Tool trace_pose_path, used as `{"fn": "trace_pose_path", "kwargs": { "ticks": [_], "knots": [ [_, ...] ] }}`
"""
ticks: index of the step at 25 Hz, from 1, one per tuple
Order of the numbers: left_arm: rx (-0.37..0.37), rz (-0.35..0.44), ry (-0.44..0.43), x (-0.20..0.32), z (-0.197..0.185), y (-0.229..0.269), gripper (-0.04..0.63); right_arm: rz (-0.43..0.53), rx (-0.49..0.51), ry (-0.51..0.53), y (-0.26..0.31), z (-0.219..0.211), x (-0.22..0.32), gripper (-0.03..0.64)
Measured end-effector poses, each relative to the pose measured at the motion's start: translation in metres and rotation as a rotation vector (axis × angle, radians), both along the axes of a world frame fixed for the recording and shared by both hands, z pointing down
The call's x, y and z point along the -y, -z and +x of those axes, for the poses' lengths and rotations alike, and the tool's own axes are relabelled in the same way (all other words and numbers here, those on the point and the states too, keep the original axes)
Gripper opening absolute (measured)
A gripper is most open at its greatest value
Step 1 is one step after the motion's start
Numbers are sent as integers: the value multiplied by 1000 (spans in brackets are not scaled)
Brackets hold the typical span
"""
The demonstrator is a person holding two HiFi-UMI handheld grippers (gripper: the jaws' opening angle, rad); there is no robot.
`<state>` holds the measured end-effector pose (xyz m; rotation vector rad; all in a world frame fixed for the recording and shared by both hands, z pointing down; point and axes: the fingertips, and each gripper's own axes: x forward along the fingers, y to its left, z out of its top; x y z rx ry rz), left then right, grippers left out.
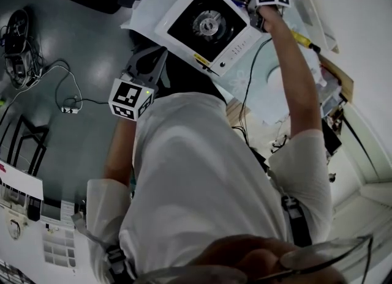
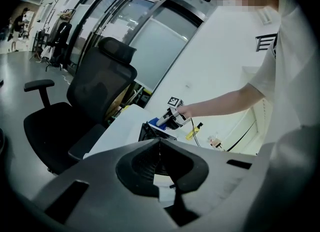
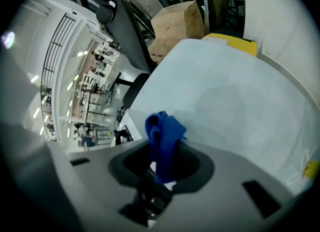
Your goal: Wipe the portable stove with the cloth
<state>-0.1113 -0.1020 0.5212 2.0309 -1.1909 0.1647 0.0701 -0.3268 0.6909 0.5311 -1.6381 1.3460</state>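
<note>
Right gripper clamped on blue cloth, at far corner of portable stove on table. Left gripper closed, empty, near stove's front. Cloth probably soft, light, floppy: bunched mid-fold grip suits.

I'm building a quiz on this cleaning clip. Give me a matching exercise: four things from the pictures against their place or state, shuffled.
Things:
1. cloth
2. portable stove
3. left gripper
4. office chair

Place or state:
a. resting on the white table
b. jaws together, nothing between them
c. clamped in the right gripper
d. black, nobody sitting in it

Pairs: 1-c, 2-a, 3-b, 4-d
</note>
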Motion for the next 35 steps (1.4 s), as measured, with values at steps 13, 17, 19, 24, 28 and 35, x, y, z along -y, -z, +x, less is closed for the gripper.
{"fn": "trace_pose_path", "kwargs": {
  "ticks": [13, 17, 19, 24, 28, 35],
  "knots": [
    [-12, -4, 84, -7, -44, -9, 32, 15, -12, 49, 1, -61, 20, 115],
    [-14, -2, 104, -9, -55, -9, 32, 17, -9, 52, 1, -78, 25, 115],
    [-15, -3, 113, -10, -60, -9, 33, 22, -10, 71, 0, -85, 27, 115],
    [-12, -1, 124, -15, -75, -8, 32, 45, -31, 185, 2, -103, 34, 115],
    [-13, 7, 133, -15, -84, -5, 33, 74, -26, 244, 10, -125, 38, 115],
    [-23, 34, 138, -13, -98, 2, 32, 170, -67, 360, 25, -144, 43, 115]
  ]
}}
